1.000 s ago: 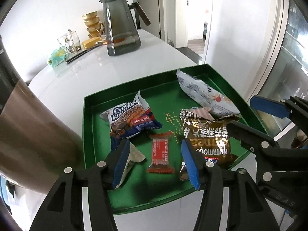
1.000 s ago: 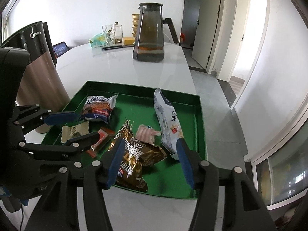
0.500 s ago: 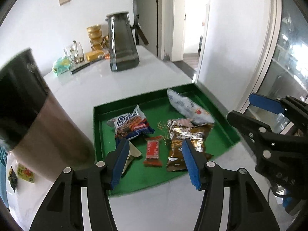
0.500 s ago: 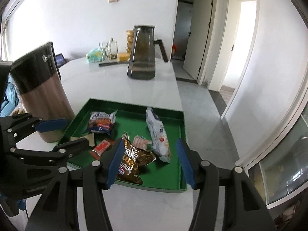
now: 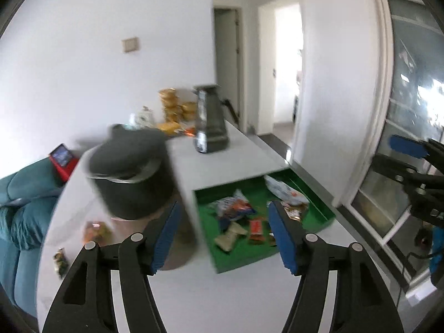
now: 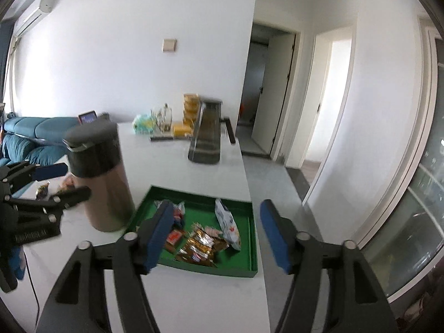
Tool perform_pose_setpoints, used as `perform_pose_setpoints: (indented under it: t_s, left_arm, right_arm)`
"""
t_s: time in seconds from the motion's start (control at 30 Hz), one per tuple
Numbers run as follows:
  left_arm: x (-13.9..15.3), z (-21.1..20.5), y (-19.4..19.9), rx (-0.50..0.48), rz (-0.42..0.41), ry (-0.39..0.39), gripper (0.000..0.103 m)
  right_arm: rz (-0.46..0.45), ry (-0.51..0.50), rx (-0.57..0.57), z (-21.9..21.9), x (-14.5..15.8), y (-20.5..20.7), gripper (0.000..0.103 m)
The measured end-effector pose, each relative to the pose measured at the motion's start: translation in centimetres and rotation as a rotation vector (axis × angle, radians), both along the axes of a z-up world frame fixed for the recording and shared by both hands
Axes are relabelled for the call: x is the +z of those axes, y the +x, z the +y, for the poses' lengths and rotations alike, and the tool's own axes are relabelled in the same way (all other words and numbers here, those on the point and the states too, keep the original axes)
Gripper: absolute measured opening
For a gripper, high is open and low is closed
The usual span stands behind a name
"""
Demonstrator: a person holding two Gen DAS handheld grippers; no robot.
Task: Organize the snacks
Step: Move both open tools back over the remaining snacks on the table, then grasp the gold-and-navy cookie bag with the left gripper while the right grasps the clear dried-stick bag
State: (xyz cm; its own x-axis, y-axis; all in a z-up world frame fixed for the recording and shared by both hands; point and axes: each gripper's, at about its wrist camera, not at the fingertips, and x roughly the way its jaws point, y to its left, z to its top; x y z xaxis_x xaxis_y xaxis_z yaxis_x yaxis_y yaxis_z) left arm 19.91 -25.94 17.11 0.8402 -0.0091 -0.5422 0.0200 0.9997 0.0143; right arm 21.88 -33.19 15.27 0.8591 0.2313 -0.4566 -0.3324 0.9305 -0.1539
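Observation:
A green tray on the white table holds several snack packets: a white bag, a brown-gold bag, a small red bar, a blue-orange biscuit pack and a beige packet. My left gripper is open and empty, high above and short of the tray. My right gripper is open and empty, also raised well back. Each gripper shows at the edge of the other's view. Two loose snacks lie on the table left of a thermos.
A tall thermos with a dark lid stands left of the tray. A dark glass pitcher, stacked yellow containers and glassware sit at the table's far end. A teal sofa is at left; the table edge drops off at right.
Both grippers have pulled up and back from the tray, which now looks smaller and farther. The jaws stay open and empty. The snacks in the tray have not moved.

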Motion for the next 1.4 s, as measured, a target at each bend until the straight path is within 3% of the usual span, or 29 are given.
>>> perform_pose_setpoints:
  t_s: [0.2,0.3,0.37,0.5,0.7,1.03,1.4]
  left_arm:
    - [2.8,8.5,-4.2,0.126,-0.082,0.017,0.070]
    - [3.3,13.6,-6.1,0.206,-0.098,0.052,0.073]
    - [3.1,17.0,-7.1,0.257,-0.090,0.073,0.077]
    - [1.6,22.5,-9.0,0.331,-0.061,0.094,0.081]
    - [-2.5,29.0,-9.8,0.400,0.045,0.073,0.081]
    - [-8.9,32.9,-9.8,0.392,0.199,0.025,0.081]
    - [-15.9,33.7,-4.2,0.386,0.343,0.023,0.081]
  right_arm:
    - [-0.050,-0.008,0.048,5.3,3.2,-4.3,0.092]
    - [-0.057,0.000,0.097,8.7,3.8,-6.4,0.103]
    - [-0.048,0.005,0.132,10.9,3.8,-7.3,0.103]
    - [0.000,0.000,0.225,16.8,2.6,-8.5,0.103]
    - [0.109,-0.005,0.346,25.3,-0.7,-9.0,0.103]
    - [0.266,-0.012,0.416,35.2,-7.1,-5.8,0.103]
    - [0.412,-0.027,0.390,42.1,-14.1,2.0,0.103]
